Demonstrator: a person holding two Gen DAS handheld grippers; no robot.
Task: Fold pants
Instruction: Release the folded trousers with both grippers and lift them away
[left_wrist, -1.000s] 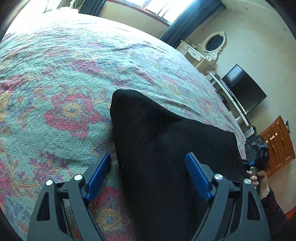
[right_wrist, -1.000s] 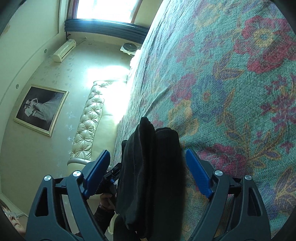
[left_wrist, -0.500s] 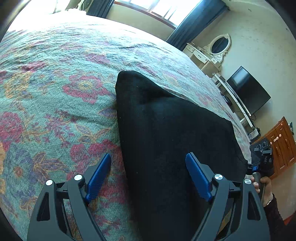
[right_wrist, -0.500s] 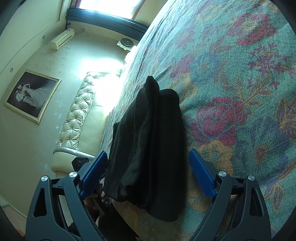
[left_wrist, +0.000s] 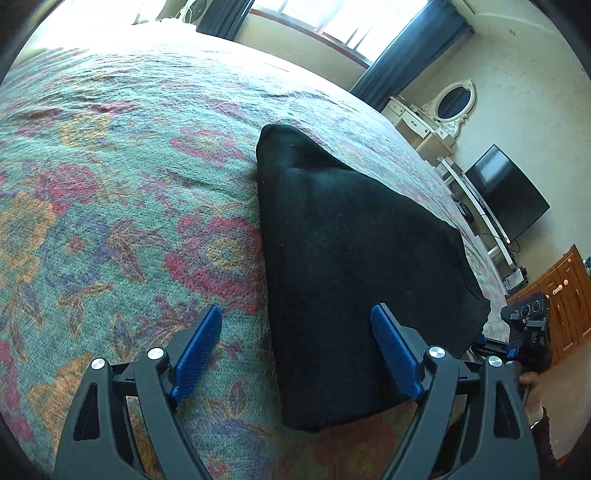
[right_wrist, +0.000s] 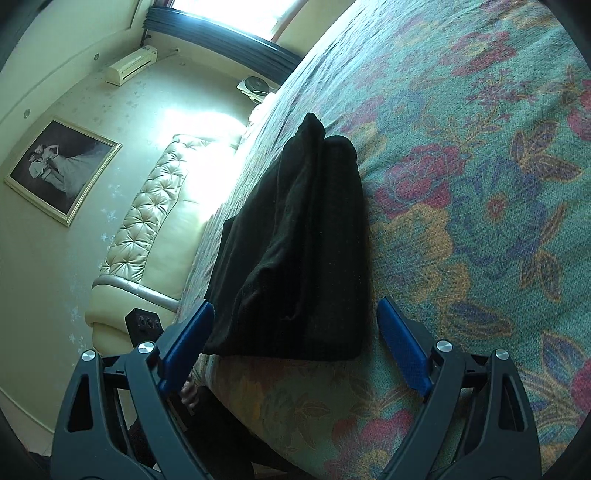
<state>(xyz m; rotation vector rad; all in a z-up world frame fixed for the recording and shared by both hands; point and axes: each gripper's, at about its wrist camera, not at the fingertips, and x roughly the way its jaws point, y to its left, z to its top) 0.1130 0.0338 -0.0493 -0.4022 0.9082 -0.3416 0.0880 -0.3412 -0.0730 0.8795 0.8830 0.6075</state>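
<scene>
While both tongs gape empty, left tongs (left_wrist: 295, 358), right tongs (right_wrist: 295, 343), folded pants (left_wrist: 351, 258) on bed (left_wrist: 110, 184), television (left_wrist: 506, 199) in left view only, framed picture (right_wrist: 61, 166) in right view only.

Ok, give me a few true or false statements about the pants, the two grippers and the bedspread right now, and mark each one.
1. The black pants lie folded on the floral bedspread. True.
2. The left gripper is clamped on the pants. False: its jaws are open, holding nothing.
3. The right gripper has open jaws. True.
4. The pants hang in the air. False: they rest on the bedspread near its edge.
</scene>
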